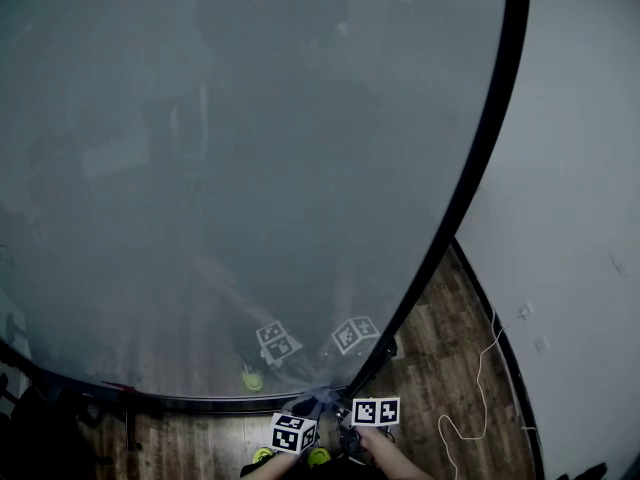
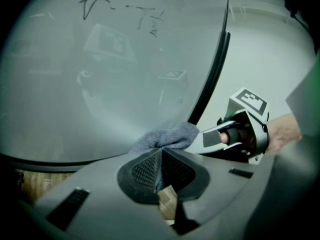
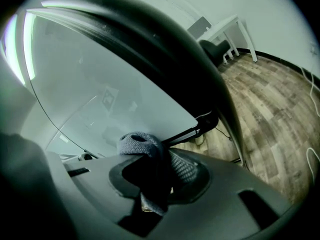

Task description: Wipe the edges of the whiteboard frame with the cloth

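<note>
Left gripper view: our left hand-held gripper (image 2: 161, 154) and right hand-held gripper (image 3: 152, 164) both pinch the cloth (image 2: 167, 138); we should press it firmly along the whiteboard frame (image 1: 470, 168).

Nothing I can see reads as words or numbers. Dark marker scribbles (image 2: 125, 11) stand on the whiteboard (image 2: 75, 109), high above and ahead of my left gripper (image 2: 161, 156), too loose to read. The cube (image 2: 248, 100) on my right gripper (image 2: 207, 138), off to its right, carries only black-and-white square markers.
</note>
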`<action>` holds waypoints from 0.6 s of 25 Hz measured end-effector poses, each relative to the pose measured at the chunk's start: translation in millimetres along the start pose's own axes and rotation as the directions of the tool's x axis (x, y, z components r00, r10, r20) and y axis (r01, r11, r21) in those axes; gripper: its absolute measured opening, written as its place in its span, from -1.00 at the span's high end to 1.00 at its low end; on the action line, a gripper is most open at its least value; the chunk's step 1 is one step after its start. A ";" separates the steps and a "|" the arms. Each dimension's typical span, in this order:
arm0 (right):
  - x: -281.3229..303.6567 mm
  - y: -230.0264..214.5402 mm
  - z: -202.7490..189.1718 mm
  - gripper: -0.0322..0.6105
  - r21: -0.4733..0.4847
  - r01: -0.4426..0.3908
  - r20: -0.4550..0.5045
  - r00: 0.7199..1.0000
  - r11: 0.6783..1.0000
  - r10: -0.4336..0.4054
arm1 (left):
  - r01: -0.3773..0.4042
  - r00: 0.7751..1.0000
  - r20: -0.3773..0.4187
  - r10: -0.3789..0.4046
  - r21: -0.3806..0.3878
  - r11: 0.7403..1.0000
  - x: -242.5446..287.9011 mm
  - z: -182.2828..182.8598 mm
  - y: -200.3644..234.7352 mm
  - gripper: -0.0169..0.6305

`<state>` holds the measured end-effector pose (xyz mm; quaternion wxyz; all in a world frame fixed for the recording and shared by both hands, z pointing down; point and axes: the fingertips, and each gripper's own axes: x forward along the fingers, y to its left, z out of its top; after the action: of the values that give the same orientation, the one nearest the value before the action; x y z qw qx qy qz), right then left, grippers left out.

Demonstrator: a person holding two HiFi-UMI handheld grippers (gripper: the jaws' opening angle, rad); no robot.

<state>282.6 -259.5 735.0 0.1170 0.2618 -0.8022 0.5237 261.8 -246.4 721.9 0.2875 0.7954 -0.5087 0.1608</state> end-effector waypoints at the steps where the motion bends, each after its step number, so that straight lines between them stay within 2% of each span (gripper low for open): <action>1: -1.7 -1.8 0.8 0.64 0.002 0.003 0.002 1.000 1.000 -0.003 | 0.003 1.000 -0.001 -0.003 0.000 1.000 1.8 0.4 -1.9 0.89; 15: -2.8 -19.5 9.3 0.64 0.009 0.041 0.039 0.998 0.999 -0.042 | 0.067 0.997 -0.034 -0.066 0.011 0.998 19.4 0.6 -5.1 0.89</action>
<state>296.4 -273.1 745.0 0.1109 0.2892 -0.7965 0.5192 274.8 -259.1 730.6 0.2964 0.8108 -0.4761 0.1676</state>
